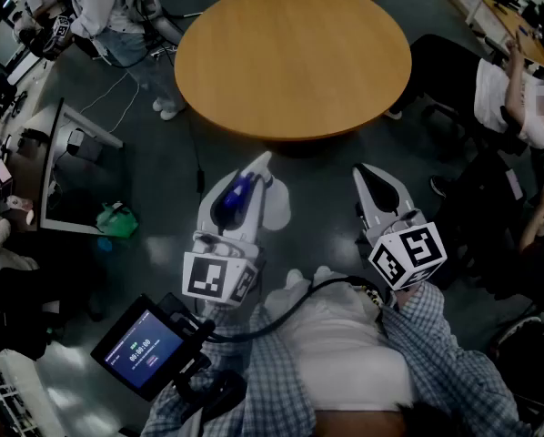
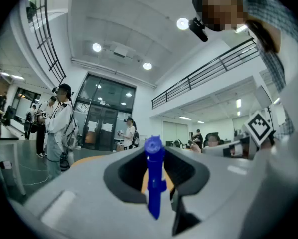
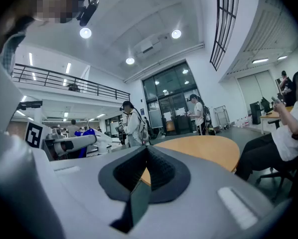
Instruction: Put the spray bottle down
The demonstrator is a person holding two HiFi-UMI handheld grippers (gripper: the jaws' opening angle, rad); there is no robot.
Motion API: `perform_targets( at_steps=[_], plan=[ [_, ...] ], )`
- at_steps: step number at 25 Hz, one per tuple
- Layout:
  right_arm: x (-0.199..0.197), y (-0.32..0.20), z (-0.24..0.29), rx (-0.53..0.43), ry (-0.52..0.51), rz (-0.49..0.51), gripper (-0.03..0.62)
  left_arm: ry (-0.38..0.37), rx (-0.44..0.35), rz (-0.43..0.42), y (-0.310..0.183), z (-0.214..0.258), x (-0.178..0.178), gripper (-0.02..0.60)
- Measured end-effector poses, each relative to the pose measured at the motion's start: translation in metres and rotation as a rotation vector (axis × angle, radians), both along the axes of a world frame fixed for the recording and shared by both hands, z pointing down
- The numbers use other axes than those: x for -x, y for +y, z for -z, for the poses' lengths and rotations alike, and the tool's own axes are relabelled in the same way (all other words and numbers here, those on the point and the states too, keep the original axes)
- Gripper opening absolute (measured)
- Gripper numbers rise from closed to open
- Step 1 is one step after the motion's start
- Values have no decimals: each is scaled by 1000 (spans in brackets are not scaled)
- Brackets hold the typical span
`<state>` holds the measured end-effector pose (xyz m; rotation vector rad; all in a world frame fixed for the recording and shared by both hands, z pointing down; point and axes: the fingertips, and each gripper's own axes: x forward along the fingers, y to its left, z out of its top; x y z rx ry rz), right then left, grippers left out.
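Observation:
A blue spray bottle point(image 2: 154, 178) stands upright between the dark pads of my left gripper point(image 2: 156, 156), which is shut on it. In the head view the spray bottle point(image 1: 236, 195) shows as a blue shape inside the white left gripper point(image 1: 256, 173), held level over the floor just short of the round wooden table point(image 1: 290, 57). My right gripper point(image 1: 365, 176) hangs beside it, also short of the table edge. Its pads meet with nothing between them in the right gripper view point(image 3: 147, 153). The table point(image 3: 204, 151) lies ahead of both.
A seated person point(image 1: 508, 98) is at the table's right and a standing person point(image 1: 117, 12) at its far left. A desk point(image 1: 63, 167) and a green object point(image 1: 117, 218) sit on the floor to the left. A handheld screen point(image 1: 145, 349) is near my body.

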<state>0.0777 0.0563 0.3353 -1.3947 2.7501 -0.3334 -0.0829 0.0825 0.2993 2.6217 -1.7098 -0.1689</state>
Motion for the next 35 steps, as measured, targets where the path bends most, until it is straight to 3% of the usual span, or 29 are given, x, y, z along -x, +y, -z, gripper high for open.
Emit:
perform_targets(
  at_steps=[24, 35],
  plan=[
    [1, -10, -2, 22, -22, 9, 5, 4, -8, 46, -5, 4, 9, 104],
    [-37, -8, -9, 12, -28, 51, 5, 2, -44, 121, -5, 4, -11, 104]
  ],
)
